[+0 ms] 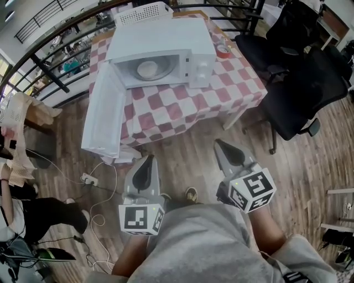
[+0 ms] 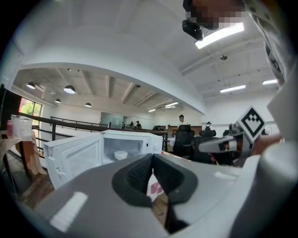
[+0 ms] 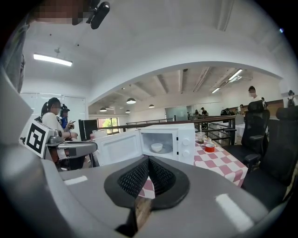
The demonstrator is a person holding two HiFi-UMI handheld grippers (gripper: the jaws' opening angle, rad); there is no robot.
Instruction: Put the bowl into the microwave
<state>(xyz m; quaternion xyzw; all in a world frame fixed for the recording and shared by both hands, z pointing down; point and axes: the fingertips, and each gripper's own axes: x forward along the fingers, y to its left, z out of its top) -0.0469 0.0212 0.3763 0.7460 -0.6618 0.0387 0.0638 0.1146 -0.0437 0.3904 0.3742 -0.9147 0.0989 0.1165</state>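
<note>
A white microwave [image 1: 166, 50] stands on a red-and-white checkered table [image 1: 182, 108], its door [image 1: 105, 113] swung wide open to the left. A white bowl [image 1: 147, 69] sits inside the cavity; it also shows in the left gripper view as the bowl [image 2: 120, 155] and in the right gripper view as the bowl [image 3: 157, 147]. Both grippers hang well short of the table, over the wooden floor. My left gripper [image 1: 148, 160] is shut with nothing in it, as is my right gripper [image 1: 220, 145]. Each points toward the microwave, the left gripper [image 2: 152, 158] and right gripper [image 3: 148, 160] with pads together.
Black office chairs [image 1: 298, 83] crowd the table's right side. A red-lidded container [image 1: 223, 51] sits on the table right of the microwave, with a white basket [image 1: 145, 12] behind it. A power strip and cables [image 1: 88, 178] lie on the floor at left. A railing [image 1: 61, 33] runs behind.
</note>
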